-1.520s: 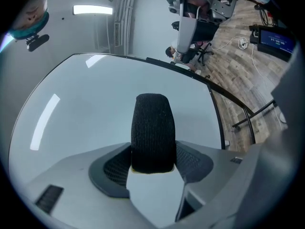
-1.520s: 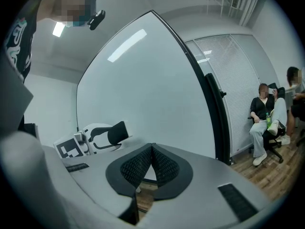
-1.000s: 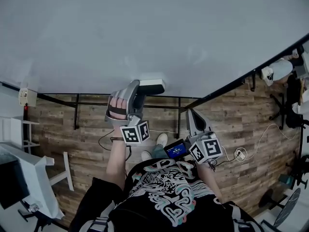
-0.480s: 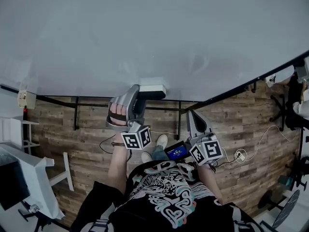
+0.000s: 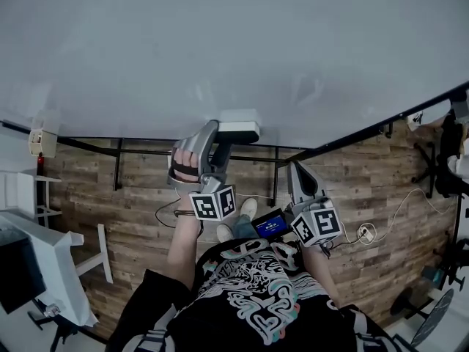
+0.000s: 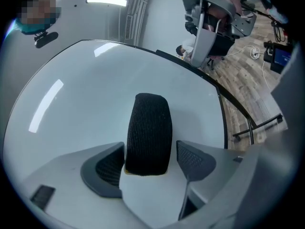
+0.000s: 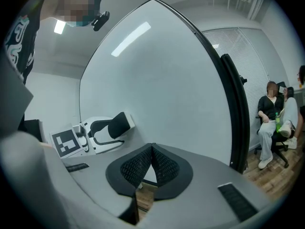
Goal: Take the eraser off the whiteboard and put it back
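The eraser (image 5: 238, 131) has a white body and a black felt face, and it rests against the whiteboard (image 5: 220, 50) near the board's lower edge. My left gripper (image 5: 220, 136) reaches level to it. In the left gripper view the eraser (image 6: 147, 132) stands between the jaws of my left gripper (image 6: 150, 149). Those jaws are opening: the left pad sits next to the felt and a gap shows at the right pad (image 6: 190, 157). My right gripper (image 5: 295, 174) hangs off to the right, away from the board. It (image 7: 151, 152) is shut on nothing.
A black frame (image 7: 236, 113) edges the whiteboard. Below lie a wooden floor (image 5: 132, 211) with cables, a white desk (image 5: 44, 262) at the left and a small blue screen (image 5: 268, 226) by the person's waist. People sit at the far right (image 7: 271, 118).
The left gripper stays around the eraser at the board. Both grippers sit slightly further right in the head view. The right gripper remains shut.
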Tool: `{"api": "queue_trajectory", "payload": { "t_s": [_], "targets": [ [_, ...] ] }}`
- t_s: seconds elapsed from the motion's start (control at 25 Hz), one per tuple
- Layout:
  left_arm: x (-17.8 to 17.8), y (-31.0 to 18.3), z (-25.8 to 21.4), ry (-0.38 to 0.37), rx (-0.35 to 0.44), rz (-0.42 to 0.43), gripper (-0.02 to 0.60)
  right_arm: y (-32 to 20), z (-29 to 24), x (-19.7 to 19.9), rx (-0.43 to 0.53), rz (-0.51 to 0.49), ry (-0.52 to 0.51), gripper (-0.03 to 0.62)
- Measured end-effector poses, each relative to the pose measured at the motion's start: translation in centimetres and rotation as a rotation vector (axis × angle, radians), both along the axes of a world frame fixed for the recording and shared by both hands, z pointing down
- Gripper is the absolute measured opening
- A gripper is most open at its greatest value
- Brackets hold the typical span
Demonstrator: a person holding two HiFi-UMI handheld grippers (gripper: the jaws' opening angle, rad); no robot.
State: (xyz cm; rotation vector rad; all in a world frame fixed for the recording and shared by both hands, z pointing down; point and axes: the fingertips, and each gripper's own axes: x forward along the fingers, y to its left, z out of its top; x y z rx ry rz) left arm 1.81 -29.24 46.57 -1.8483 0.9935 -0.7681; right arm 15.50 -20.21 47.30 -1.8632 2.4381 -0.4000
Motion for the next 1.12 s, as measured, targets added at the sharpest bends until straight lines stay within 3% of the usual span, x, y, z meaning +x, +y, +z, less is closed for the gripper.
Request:
{"api": "queue_trajectory", "payload": {
  "t_s": [0.64,0.88,0.96,1.12],
  "targets": [
    [0.0,1.2,0.7,0.028,-0.048,0.028,0.420,1.5,-0.2,-0.4,-0.008,0.022,0.009,0.026],
    [-0.8,2.0,1.3,0.032,-0.046,0.027,0.420,1.7,0.1,-0.7,-0.007,0.023,0.014,0.026],
    [-1.2,2.7,1.4,0.065,-0.065,0.027,0.420,2.0,0.1,-0.8,-0.006,0.025,0.011,0.026],
    [-1.9,4.2,1.0,0.217,-0.133,0.036,0.420,2.3,0.0,-1.2,-0.005,0.033,0.010,0.026]
  ]
}}
